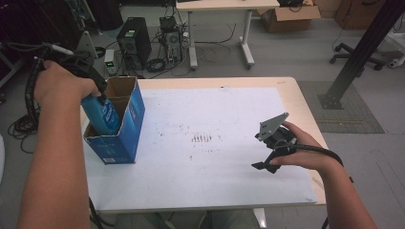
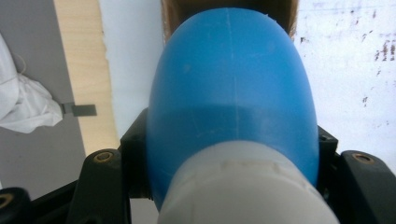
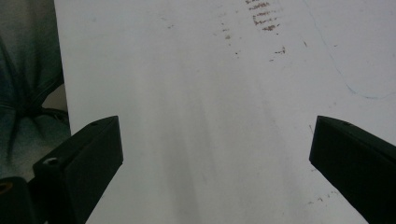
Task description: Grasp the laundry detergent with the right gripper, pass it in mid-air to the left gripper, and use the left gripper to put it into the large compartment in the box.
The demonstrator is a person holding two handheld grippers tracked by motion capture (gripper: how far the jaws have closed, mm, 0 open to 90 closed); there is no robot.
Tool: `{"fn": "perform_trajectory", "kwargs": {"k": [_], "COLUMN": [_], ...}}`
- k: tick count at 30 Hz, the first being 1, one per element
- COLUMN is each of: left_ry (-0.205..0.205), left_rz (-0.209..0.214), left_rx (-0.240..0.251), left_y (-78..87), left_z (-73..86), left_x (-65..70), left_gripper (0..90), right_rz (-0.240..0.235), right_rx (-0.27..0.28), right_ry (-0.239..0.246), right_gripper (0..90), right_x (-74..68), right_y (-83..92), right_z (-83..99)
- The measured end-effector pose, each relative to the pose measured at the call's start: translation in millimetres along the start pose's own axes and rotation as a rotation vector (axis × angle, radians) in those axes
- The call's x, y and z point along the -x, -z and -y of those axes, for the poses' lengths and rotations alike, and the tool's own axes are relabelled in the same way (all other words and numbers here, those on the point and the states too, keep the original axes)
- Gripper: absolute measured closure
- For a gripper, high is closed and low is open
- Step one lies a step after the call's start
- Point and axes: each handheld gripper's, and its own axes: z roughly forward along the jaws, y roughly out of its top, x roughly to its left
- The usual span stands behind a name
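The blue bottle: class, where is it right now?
In the high view the blue bottle is at the table's left, clamped in the left gripper, its lower end inside the open blue carton.

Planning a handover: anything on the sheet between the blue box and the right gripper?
Nothing. The high view shows bare white sheet, apart from brownish smudges, between blue box and right gripper.

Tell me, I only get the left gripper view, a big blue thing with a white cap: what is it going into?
Observer: The bottle is partway inside an open blue box at the table's left edge.
Operator: Is the box upright?
Observer: It leans; the high view shows its open top tipped toward the left tongs.
Operator: And the other hand?
Observer: The right tongs are wide open over the bare white mat, gripping nothing.
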Motion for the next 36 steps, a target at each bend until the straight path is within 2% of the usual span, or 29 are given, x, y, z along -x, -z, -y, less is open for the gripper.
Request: {"fn": "perform_trajectory", "kwargs": {"k": [6, 10, 20, 30, 36], "left_ry": [-0.001, -0.011, -0.005, -0.008, -0.010], "left_rz": [0.006, -0.007, 0.003, -0.010, -0.001], "left_rx": [-0.005, -0.015, -0.025, -0.036, -0.046], "left_y": [-16.0, -31.9, -59.3, -78.4, -87.9], "left_z": [-0.4, -0.8, -0.4, -2.9, -3.9], "left_x": [0.0, 3.2, 2.9, 6.1, 5.3], "left_gripper": [38.6, 38.7, 38.6, 38.6, 38.6], "right_rz": [-0.005, -0.007, -0.013, -0.015, -0.017], "right_rx": [0.002, 0.002, 0.003, 0.002, 0.002], "right_ry": [0.003, 0.004, 0.003, -0.001, -0.004], "right_gripper": [2.9, 2.9, 2.9, 2.9, 3.0], "right_x": [-0.6, -1.3, -2.9, -3.0, -2.4], "right_y": [-1.4, -2.0, -4.8, -4.4, -4.9], "right_z": [-1.4, -1.7, -0.8, -0.4, 1.3]}}
